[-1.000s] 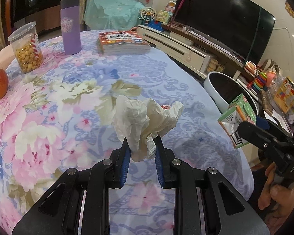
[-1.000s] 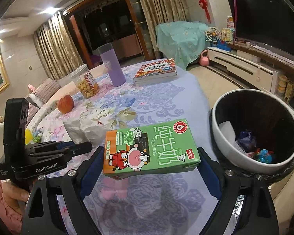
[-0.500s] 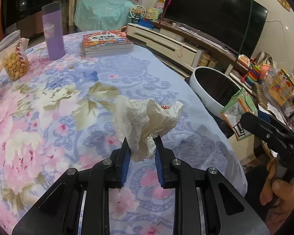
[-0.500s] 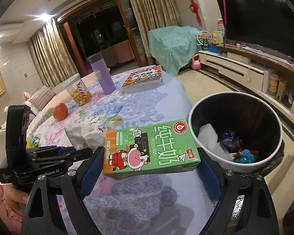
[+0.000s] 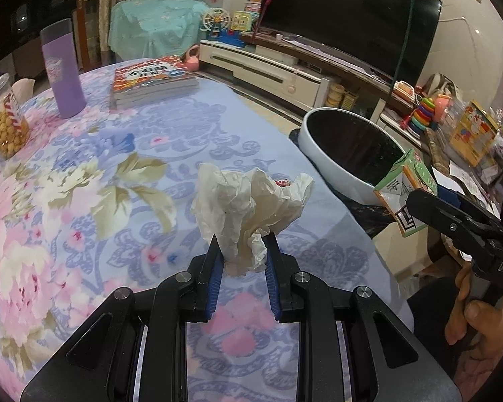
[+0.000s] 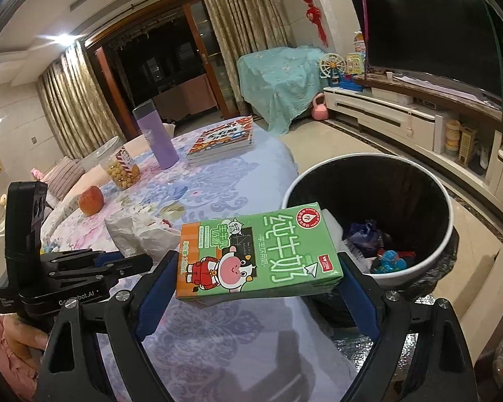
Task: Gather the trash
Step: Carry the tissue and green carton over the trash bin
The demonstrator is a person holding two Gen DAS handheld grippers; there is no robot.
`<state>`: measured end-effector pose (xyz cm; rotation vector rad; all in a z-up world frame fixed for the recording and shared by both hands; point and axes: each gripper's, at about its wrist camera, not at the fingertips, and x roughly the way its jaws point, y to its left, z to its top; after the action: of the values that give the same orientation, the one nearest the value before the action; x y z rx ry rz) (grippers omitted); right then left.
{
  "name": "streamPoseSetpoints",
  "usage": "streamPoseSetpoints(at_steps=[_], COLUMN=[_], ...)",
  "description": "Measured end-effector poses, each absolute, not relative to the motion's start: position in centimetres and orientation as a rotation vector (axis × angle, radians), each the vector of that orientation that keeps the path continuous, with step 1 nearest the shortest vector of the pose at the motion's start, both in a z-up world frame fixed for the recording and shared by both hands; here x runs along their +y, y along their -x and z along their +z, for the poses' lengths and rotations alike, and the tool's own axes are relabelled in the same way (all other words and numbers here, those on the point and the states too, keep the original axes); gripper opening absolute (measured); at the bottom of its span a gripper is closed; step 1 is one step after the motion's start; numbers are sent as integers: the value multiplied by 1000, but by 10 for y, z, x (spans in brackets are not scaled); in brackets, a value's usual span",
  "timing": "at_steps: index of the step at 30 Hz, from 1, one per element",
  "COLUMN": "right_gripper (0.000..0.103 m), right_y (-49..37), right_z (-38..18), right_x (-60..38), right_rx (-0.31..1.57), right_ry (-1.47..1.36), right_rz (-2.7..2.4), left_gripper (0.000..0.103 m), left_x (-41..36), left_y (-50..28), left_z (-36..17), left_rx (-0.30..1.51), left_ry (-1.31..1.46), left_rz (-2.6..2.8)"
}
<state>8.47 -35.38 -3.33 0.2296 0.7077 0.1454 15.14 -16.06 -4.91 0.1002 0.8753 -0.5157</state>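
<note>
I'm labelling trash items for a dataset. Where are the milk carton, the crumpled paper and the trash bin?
milk carton (image 6: 261, 258): right wrist view, green printed front face.
crumpled paper (image 5: 251, 207): left wrist view, middle of the wad above the fingers.
trash bin (image 6: 415, 269): right wrist view, white near rim.

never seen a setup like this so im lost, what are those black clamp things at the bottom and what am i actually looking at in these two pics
Those are hand-held grippers, one in each of a person's hands, each carrying a wide-angle camera that looks along its jaws. There is no robot arm.

The left camera's picture shows the left gripper shut on a crumpled tissue above a table with a floral cloth. The right camera's picture shows the right gripper shut on a green milk carton, near a trash bin beside the table that already has rubbish inside.

On the table stand a purple bottle, a jar of snacks, an apple and a stack of books. A TV is behind.
</note>
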Motion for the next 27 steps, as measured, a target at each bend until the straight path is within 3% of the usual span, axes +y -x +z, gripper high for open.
streamPoseSetpoints(at_steps=[27], right_gripper=[91], right_y=[-80], right_z=[-32], right_x=[-410], right_rx=[707], right_ry=[-259], right_rz=[74], left_gripper=[22], left_x=[-234], left_y=[-155], left_z=[-37], left_rx=[856], left_ry=[-183], left_rz=[-618])
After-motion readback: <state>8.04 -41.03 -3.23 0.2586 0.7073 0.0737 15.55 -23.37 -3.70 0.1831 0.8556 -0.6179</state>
